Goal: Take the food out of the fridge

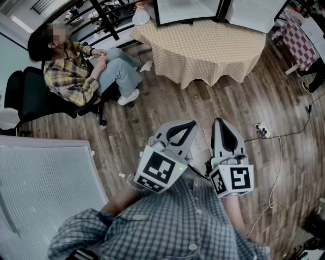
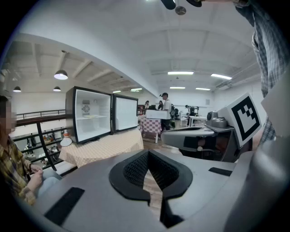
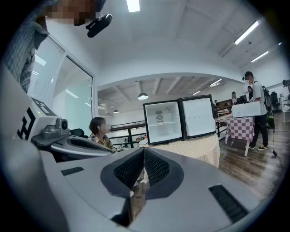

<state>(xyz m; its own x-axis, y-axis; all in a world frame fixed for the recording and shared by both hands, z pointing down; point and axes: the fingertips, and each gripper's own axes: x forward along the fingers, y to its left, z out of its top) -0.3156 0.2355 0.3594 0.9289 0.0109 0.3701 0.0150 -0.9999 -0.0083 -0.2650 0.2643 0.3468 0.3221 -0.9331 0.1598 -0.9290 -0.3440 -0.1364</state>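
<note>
The small black fridge [image 2: 93,113] stands on a table with a tan checked cloth [image 2: 104,147], some way ahead of me. Its door [image 2: 125,112] is swung wide and the white inside [image 3: 163,121] shows one shelf; I cannot make out any food at this distance. In the head view the fridge [image 1: 188,10] sits at the top edge. My left gripper [image 1: 190,124] and right gripper [image 1: 219,122] are held side by side over the wooden floor, both pointing toward the table. Each is shut with nothing between its jaws, as the left gripper view [image 2: 147,153] and right gripper view [image 3: 143,152] show.
A person in a plaid shirt [image 1: 76,66] sits on a chair left of the table. A white ribbed panel [image 1: 45,183] is close on my left. A power strip and cable [image 1: 261,129] lie on the floor at right. Further right, a person carrying a box [image 3: 253,108] stands by a checkered table [image 3: 240,127].
</note>
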